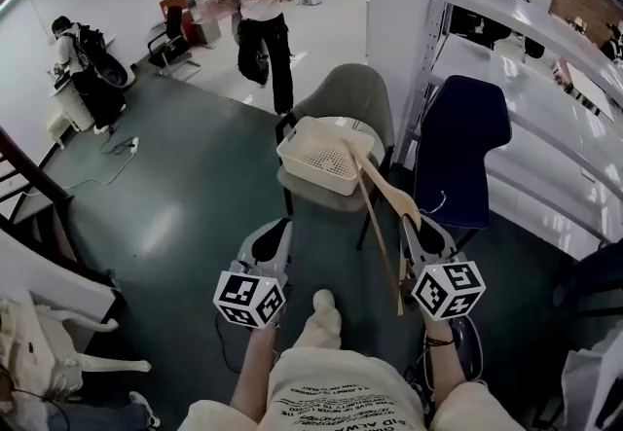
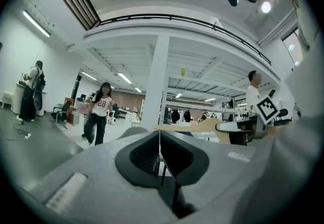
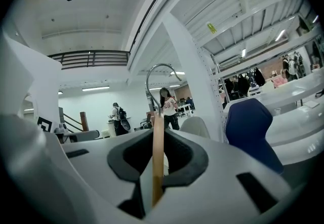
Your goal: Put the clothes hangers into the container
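Left gripper [image 2: 160, 148]: jaws pressed together, nothing between them.
Right gripper [image 3: 158, 149]: pinching the wooden hanger [image 1: 387, 188], seen edge-on.
Right gripper view alone: we see the wire hook [image 3: 148, 86] rising above the jaws.
Head view alone: the hanger slants from the right gripper to the basket [image 1: 316, 171] on the chair [image 1: 355, 89]. It perhaps touches the rim.
Far: a person [image 1: 263, 16] walking.

Hanger [image 1: 382, 246] hook: was not discernible in head view.
Chair [image 1: 355, 89] seat: was mostly covered by the basket [image 1: 313, 176].
Hanger lower end: was buried between the jaws of the right gripper [image 3: 158, 149].
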The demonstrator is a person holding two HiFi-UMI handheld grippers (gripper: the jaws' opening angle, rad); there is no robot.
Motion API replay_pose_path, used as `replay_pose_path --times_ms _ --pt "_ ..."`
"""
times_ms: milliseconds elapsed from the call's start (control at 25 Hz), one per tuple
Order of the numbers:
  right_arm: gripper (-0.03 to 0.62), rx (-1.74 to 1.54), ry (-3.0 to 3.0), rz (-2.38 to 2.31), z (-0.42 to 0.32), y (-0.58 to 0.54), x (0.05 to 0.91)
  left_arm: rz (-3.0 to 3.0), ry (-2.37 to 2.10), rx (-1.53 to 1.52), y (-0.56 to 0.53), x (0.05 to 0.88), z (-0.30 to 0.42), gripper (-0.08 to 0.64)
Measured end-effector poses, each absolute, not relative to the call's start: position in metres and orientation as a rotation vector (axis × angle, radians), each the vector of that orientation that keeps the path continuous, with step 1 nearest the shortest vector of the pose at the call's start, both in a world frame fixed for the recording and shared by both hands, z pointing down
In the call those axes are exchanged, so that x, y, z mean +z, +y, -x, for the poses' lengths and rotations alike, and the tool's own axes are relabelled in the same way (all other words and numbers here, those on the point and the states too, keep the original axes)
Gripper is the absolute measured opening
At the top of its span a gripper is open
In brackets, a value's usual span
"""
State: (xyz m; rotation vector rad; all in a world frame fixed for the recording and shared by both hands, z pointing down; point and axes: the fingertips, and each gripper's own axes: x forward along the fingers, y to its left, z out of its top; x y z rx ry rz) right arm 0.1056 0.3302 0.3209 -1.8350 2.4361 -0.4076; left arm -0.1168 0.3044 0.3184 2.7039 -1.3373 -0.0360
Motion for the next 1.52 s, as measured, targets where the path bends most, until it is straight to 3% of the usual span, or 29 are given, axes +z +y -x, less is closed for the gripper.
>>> replay_pose_path --times_ms 640,1520 --pt "0.055 -0.516 2.446 1.89 -0.089 0.146 0.337 -2.664 -1.264 0.0 0.121 0.334 0.13 0.026" --pt "0.055 -0.662 2.516 1.869 -0.104 0.001 0.388 -2.551 -1.222 0.125 -0.012 0.397 0.115 0.025"
